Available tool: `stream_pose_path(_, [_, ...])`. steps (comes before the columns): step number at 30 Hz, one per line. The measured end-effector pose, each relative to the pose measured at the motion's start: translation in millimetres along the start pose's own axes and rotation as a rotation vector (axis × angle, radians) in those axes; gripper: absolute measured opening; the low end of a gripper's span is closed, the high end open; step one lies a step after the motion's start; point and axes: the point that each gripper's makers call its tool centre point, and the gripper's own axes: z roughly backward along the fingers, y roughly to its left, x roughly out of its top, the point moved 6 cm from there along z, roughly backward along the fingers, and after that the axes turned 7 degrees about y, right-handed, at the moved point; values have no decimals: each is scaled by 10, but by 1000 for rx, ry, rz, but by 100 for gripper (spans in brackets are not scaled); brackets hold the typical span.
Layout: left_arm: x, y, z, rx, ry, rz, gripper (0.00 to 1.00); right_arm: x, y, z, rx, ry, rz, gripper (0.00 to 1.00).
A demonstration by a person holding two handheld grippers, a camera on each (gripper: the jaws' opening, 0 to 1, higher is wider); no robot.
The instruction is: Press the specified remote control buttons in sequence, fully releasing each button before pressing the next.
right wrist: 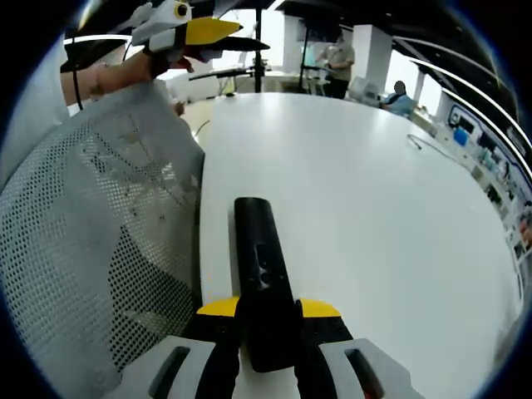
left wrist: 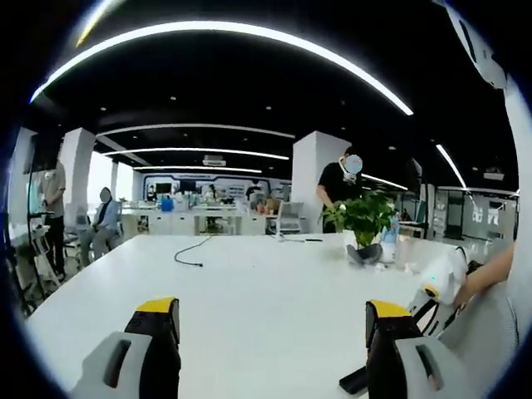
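In the right gripper view we see the right gripper (right wrist: 268, 320) clamping the black remote (right wrist: 259, 274); the left gripper (left wrist: 270, 320) stands wide over the white table (left wrist: 266, 274), plant (left wrist: 363, 218) at 2 o'clock.

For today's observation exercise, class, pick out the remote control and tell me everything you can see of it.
The remote control is a slim, black, matte bar that looks like plastic, with a rounded far end and faint raised buttons along its middle. In the right gripper view it lies lengthwise between the jaws of the right hand-held gripper, which are shut on its near end, and points out over the white table. In the left gripper view a dark end of it shows on the table beside the left hand-held gripper's open jaws.
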Motion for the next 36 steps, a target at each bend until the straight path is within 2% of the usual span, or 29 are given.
stream_pose_path(2, [-27,48,7,8,-19,92,97,2,2,-1,0,0,-1,22])
stream_pose_path(3, [-30,97,16,23,-53,151,97,2,3,0,-1,0,-1,22])
stream_pose_path(5, [-70,187,35,64,-66,205,99,2,2,0,-1,0,-1,22])
stream_pose_path(13, [-87,221,40,121,-56,139,100,3,3,2,-1,-1,-3,22])
stream_pose_path(19, [-81,196,23,113,-46,126,100,2,-1,0,-2,-1,-4,22])
stream_pose_path(25, [-116,141,-31,111,37,-10,100,2,-1,0,-2,-2,-5,22])
stream_pose_path(27, [-144,145,-45,115,69,-85,99,2,0,-1,-2,-3,-5,22])
stream_pose_path(29, [-161,145,-54,99,74,-81,100,2,1,-2,-2,-4,-6,22])
stream_pose_path(30, [-220,32,-53,96,77,-79,100,3,1,-1,-2,-4,-7,22])
stream_pose_path(33, [-247,-1,-55,99,90,-85,99,4,1,-3,-3,-6,-8,22])
stream_pose_path(36, [-279,-51,-76,87,132,-127,99,11,5,-3,-4,-6,-10,22])
